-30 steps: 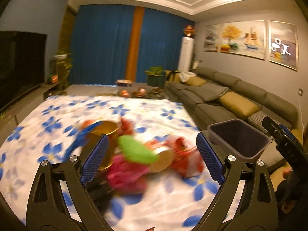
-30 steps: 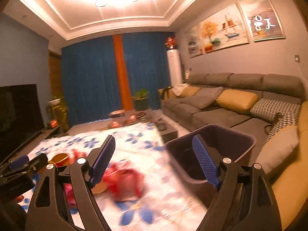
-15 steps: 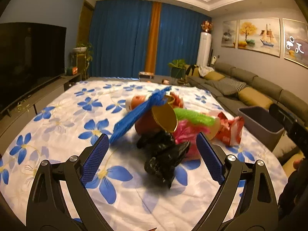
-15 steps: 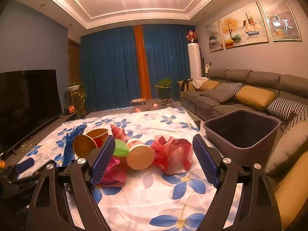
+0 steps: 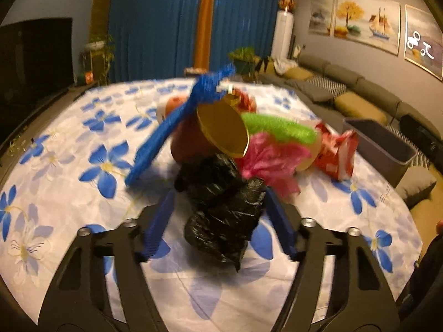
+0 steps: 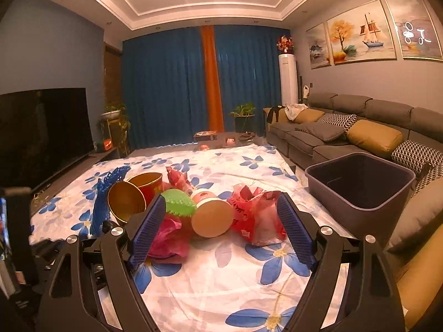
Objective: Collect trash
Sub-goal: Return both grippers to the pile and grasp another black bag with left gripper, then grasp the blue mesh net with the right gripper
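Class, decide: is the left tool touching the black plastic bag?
Cannot tell. In the left wrist view, the left tool brackets the black plastic bag, but motion blur hides whether the fingers press it.

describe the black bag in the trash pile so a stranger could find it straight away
Start at the white cloth with blue flowers, then find the heap of bright rubbish in its middle. At the edge of the heap nearest the left gripper, between its jaws, lies the black bag. It is crumpled, glossy black plastic, the only dark piece beside the pink bag, green brush and gold-lined cup.
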Motion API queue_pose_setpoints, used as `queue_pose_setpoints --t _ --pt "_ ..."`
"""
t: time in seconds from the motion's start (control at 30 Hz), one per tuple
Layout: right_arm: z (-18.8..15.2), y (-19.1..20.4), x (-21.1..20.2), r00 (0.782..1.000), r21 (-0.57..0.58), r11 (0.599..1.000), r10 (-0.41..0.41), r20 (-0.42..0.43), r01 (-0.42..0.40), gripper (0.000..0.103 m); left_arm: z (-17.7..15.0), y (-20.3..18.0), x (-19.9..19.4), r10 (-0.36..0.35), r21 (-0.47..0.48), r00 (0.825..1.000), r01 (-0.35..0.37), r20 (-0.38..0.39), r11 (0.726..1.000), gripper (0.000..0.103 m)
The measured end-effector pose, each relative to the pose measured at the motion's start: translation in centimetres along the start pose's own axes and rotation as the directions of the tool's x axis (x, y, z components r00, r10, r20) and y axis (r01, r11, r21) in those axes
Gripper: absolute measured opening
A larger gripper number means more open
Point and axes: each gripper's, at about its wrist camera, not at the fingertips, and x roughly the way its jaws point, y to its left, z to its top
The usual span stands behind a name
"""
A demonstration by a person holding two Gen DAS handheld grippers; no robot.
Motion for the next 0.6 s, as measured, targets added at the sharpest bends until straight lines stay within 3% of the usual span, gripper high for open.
queue_pose_setpoints --t 0.17,0.23,0.3,0.5,0.6 --pt "-0.2 0.7 0.8 1.0 -0.015 1.0 0.01 -0.019 -0.011 0.08 -0.2 0.7 1.3 -0.063 -0.024 0.995 0.062 -0.072 0.998 0.032" --pt "-0.2 1.1 1.2 0.999 -0.019 1.0 0.02 -0.028 -0.021 0.08 -0.3 0.9 1.3 -0.08 -0.036 0.994 0.077 -0.077 0.996 0.014" --pt "-0.1 1.5 1.5 0.999 -0.021 0.999 0.031 -0.038 -0.032 0.08 -0.4 1.1 0.9 -0.081 -0.036 0.995 0.079 -0.065 0.996 0.007" --pt "0.1 3.3 2.0 0.996 -0.044 0.996 0.072 -0.049 -0.074 0.08 -0.2 2.0 -2.4 -0.119 -0.044 0.993 0.118 -0.003 0.992 0.005" --pt "0.2 4.5 2.2 0.993 -0.055 0.993 0.1 -0.055 -0.103 0.08 -0.1 3.2 -4.9 -0.105 -0.046 0.994 0.107 0.042 0.993 0.005"
